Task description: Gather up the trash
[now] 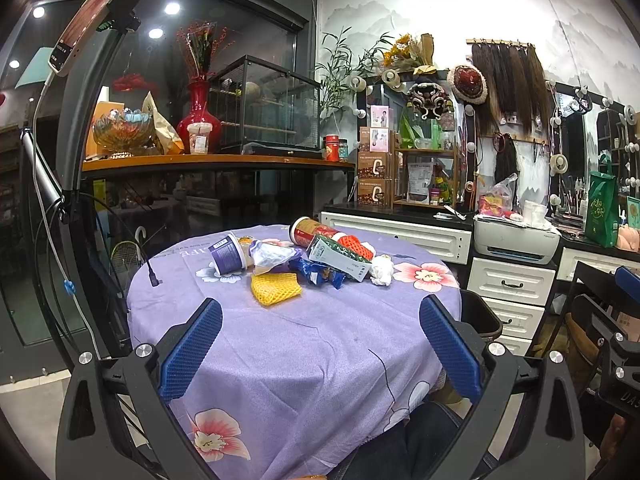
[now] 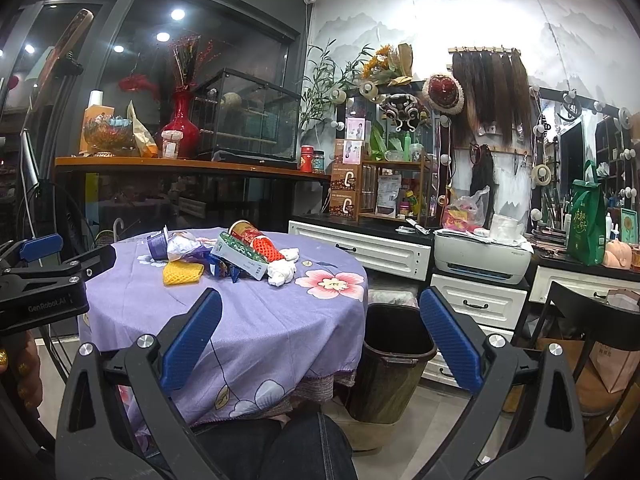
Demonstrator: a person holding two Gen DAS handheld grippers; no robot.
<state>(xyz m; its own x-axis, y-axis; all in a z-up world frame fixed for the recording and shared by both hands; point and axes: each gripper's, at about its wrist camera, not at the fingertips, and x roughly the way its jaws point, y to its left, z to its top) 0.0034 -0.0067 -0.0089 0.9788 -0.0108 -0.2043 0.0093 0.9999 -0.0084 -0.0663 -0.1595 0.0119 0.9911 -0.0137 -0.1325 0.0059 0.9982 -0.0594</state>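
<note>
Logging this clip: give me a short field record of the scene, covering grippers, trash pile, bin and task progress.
left gripper: open, holding nothing, short of the pile
right gripper: open, holding nothing
surface: round table with purple floral cloth
trash pile: purple cup, yellow foam net, blue wrapper, grey-green carton, red tube can, crumpled white tissue
bin: dark bin on the floor beside the table, contents not visible
progress: nothing picked up yet

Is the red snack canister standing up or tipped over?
Tipped over: the red canister lies on its side among the trash, lid end facing left.
</note>
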